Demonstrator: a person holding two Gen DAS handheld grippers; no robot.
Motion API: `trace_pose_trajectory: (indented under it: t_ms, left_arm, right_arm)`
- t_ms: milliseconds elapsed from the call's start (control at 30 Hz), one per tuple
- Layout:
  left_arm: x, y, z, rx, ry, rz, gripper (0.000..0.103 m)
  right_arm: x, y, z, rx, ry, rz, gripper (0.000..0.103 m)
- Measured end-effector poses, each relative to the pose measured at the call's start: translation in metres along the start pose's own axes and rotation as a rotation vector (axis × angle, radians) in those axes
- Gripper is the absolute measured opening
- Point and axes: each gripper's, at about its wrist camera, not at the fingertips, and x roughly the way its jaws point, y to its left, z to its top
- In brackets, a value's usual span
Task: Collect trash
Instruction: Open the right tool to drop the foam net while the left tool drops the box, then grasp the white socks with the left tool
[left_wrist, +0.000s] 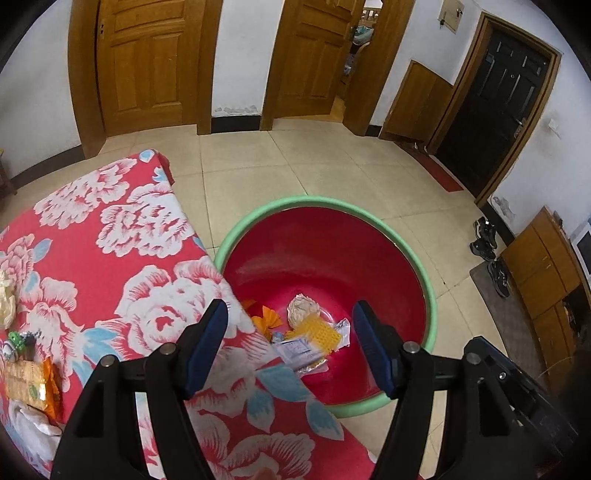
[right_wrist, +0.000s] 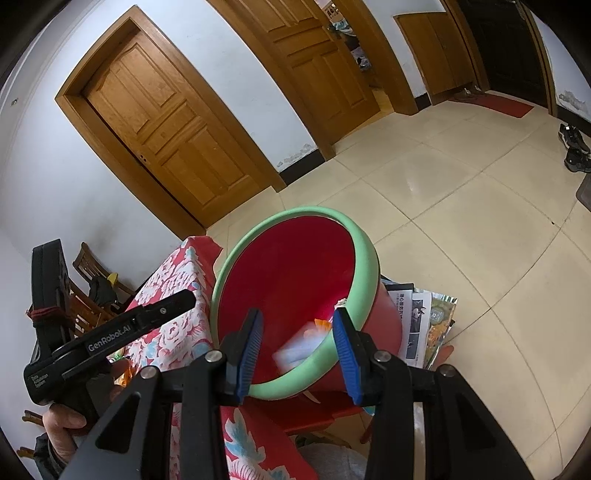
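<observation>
A red bin with a green rim (left_wrist: 413, 254) stands on the floor beside the table; it also shows in the right wrist view (right_wrist: 369, 269). Inside lie a crumpled paper ball (left_wrist: 302, 309), a yellow wrapper (left_wrist: 320, 330), orange scraps (left_wrist: 266, 319) and a white paper (left_wrist: 295, 349). My left gripper (left_wrist: 290, 347) is open and empty above the table edge and bin. My right gripper (right_wrist: 297, 349) is open above the bin, with a blurred white and orange piece (right_wrist: 301, 345) in the air below it. An orange snack packet (left_wrist: 31, 380) and a white tissue (left_wrist: 26, 422) lie on the table.
The table has a red floral cloth (left_wrist: 110, 258). A small green toy (left_wrist: 16, 341) and a pale wrapper (left_wrist: 6, 302) lie at its left edge. Magazines (right_wrist: 424, 321) lie on the floor behind the bin. Shoes (left_wrist: 487, 243) and a mat are at the right.
</observation>
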Motion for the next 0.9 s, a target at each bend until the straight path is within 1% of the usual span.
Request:
trace_pose_trajectory:
  t_ms: [133,300,400,633,667,700,900]
  left_arm:
    - [-0.013,0.008,-0.004,-0.018,-0.016,0.000,0.070]
    - [-0.033,0.019,-0.013,-0.049,-0.034,0.007,0.069]
    - [-0.051,0.028,-0.020,-0.075,-0.054,0.012,0.069]
    - [-0.083,0.053,-0.034,-0.113,-0.091,0.062,0.069]
    - [-0.088,0.058,-0.037,-0.119,-0.094,0.074,0.069]
    - [-0.090,0.061,-0.038,-0.123,-0.096,0.081,0.069]
    - [-0.111,0.093,-0.052,-0.178,-0.095,0.137,0.069]
  right_arm:
    - [-0.003,0.004,-0.002,-0.009,-0.005,0.004,0.046]
    - [-0.008,0.012,-0.003,-0.024,-0.011,0.019,0.057]
    - [-0.012,0.017,-0.005,-0.032,-0.012,0.027,0.058]
    - [-0.017,0.033,-0.011,-0.057,-0.011,0.048,0.062]
    - [-0.018,0.034,-0.012,-0.060,-0.011,0.051,0.064]
    - [-0.019,0.037,-0.013,-0.064,-0.012,0.055,0.066]
    - [-0.022,0.050,-0.019,-0.087,-0.011,0.072,0.067]
